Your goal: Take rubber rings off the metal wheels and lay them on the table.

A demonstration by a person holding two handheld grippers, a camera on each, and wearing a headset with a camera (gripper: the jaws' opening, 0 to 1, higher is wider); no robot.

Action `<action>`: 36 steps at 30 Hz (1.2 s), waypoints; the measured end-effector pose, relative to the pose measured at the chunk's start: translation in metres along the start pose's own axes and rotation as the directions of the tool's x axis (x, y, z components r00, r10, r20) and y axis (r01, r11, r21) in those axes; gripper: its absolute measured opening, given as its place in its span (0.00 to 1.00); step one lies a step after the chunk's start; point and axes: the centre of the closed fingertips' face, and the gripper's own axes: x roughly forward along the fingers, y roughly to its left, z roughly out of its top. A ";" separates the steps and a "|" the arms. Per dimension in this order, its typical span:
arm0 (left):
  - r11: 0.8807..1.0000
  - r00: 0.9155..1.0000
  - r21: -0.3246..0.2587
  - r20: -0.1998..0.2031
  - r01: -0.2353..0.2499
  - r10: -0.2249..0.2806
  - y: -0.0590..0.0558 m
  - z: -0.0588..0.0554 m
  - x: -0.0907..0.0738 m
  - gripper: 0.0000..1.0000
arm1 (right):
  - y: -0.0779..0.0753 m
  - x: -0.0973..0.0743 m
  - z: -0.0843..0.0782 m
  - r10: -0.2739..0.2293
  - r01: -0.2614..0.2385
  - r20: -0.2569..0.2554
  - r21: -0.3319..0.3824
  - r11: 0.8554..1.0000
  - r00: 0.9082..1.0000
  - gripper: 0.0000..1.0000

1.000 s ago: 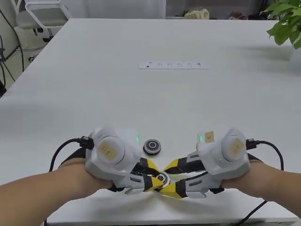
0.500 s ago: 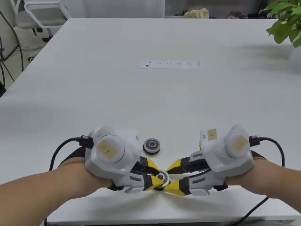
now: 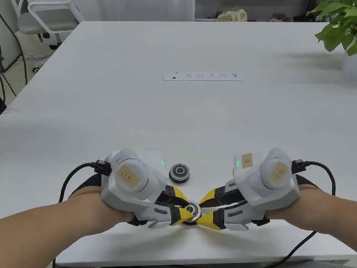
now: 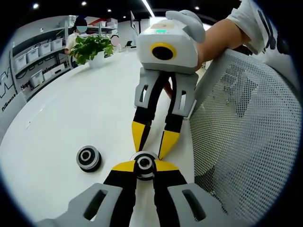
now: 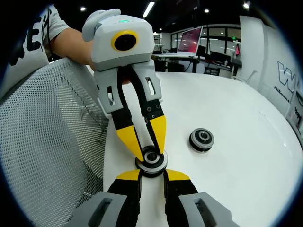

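A small metal wheel (image 3: 191, 210) with a black rubber ring is held just above the white table (image 3: 167, 117), close to its front edge. Both grippers meet on it from opposite sides. My left gripper (image 3: 181, 214) is shut on the wheel (image 4: 144, 163), its yellow tips flanking it. My right gripper (image 3: 202, 212) comes in from the right, shut on the wheel's black ringed rim (image 5: 151, 161). A second ringed wheel (image 3: 179, 173) lies flat on the table just behind them; it is also seen as a wheel (image 4: 88, 158) in the left gripper view and a wheel (image 5: 201, 139) in the right.
A white power strip (image 3: 203, 76) lies mid-table. A potted plant (image 3: 337, 25) stands at the far right corner and an office chair (image 3: 47, 17) at the far left. A mesh chair back (image 4: 246, 127) is right behind the table's front edge. Cables trail from both grippers.
The right gripper has tilted and drawn slightly closer in on the held wheel. The left gripper and the wheel on the table have stayed put.
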 end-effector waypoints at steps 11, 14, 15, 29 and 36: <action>1.000 1.000 -0.020 0.013 0.005 -0.005 0.000 0.000 0.000 0.08 | -0.001 -0.001 -0.002 0.015 -0.016 0.027 0.023 1.000 1.000 0.13; 1.000 1.000 -0.019 0.015 0.006 -0.005 0.000 0.000 0.000 0.08 | -0.001 -0.001 -0.002 0.018 -0.019 0.033 0.026 0.999 0.999 0.12; 1.000 1.000 -0.019 0.016 0.006 -0.006 0.000 0.000 0.000 0.08 | -0.001 -0.001 -0.002 0.019 -0.020 0.033 0.025 1.000 0.999 0.11; 1.000 1.000 -0.016 0.011 0.001 -0.001 0.000 0.000 -0.001 0.08 | -0.005 -0.001 -0.006 0.008 -0.009 0.012 0.086 0.996 1.000 0.00; 1.000 1.000 -0.010 0.005 -0.003 0.003 0.000 0.000 0.000 0.08 | -0.007 -0.001 -0.005 0.010 -0.012 0.012 0.131 0.991 1.000 0.00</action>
